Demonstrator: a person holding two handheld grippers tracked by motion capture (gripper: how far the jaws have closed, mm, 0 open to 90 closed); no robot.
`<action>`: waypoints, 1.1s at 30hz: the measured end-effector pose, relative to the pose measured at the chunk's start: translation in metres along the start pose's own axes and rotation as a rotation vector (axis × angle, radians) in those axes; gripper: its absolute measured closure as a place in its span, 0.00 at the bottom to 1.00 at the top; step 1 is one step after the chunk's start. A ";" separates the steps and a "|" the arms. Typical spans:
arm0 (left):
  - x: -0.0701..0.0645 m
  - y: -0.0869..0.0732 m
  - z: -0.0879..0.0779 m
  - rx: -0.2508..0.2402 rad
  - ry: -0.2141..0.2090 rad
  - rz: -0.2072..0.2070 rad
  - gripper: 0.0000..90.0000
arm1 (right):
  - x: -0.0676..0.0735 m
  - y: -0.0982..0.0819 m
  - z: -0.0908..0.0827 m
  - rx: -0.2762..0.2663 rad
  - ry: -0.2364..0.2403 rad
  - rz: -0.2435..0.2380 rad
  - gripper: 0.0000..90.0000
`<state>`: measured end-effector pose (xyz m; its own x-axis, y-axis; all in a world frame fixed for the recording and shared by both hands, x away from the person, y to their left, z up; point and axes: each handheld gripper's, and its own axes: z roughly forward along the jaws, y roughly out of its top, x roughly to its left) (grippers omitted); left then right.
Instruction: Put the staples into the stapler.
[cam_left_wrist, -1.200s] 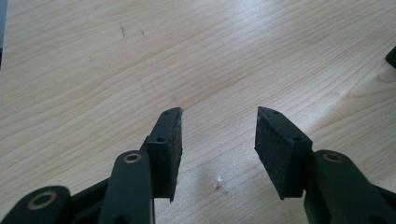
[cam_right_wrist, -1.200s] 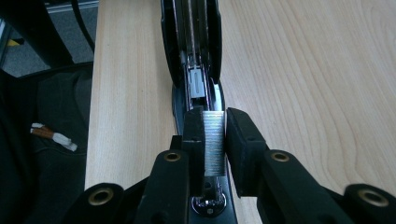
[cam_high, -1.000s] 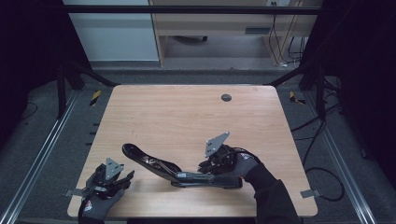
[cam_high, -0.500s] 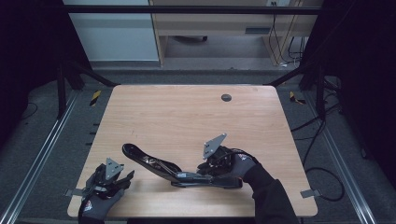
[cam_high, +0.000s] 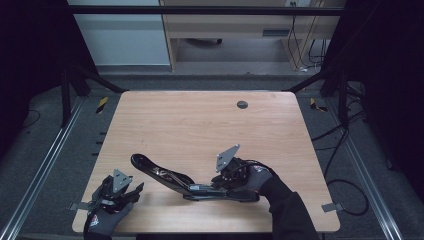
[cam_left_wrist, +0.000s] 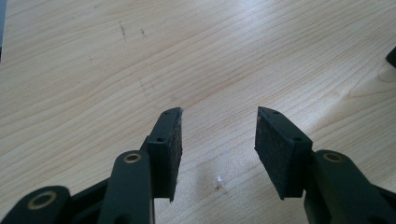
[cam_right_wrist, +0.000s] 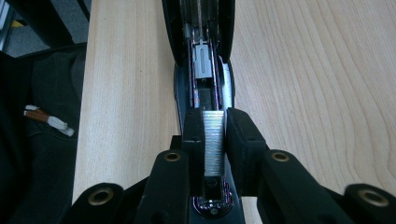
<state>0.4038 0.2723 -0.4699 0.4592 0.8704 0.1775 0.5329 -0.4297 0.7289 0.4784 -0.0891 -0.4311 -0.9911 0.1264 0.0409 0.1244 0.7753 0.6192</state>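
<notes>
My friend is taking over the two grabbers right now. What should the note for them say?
Right gripper: shut on a strip of staples, held just above the open stapler's channel.
Left gripper: open, nothing between its fingers, sitting over bare table near the front left corner.
Stapler: lies near the front edge with its black top swung open to the left; the right gripper is at its base end.
Done: stapler opened, staples picked up and lined up with the channel.
Left: probably drop the strip into the channel, let go, then close the top.
</notes>
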 end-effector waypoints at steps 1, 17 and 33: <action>0.000 0.000 0.000 0.000 0.000 -0.002 0.57 | 0.000 0.000 0.000 -0.002 0.003 0.001 0.87; 0.000 0.000 0.001 0.003 0.000 -0.002 0.57 | 0.000 -0.004 0.004 0.008 0.004 -0.004 0.87; 0.000 0.000 0.001 0.003 0.000 -0.002 0.57 | 0.000 -0.004 0.006 0.013 0.011 -0.043 0.87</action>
<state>0.4043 0.2722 -0.4705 0.4581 0.8713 0.1760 0.5360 -0.4287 0.7273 0.4784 -0.0886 -0.4385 -0.9960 0.0862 0.0229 0.0822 0.7879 0.6103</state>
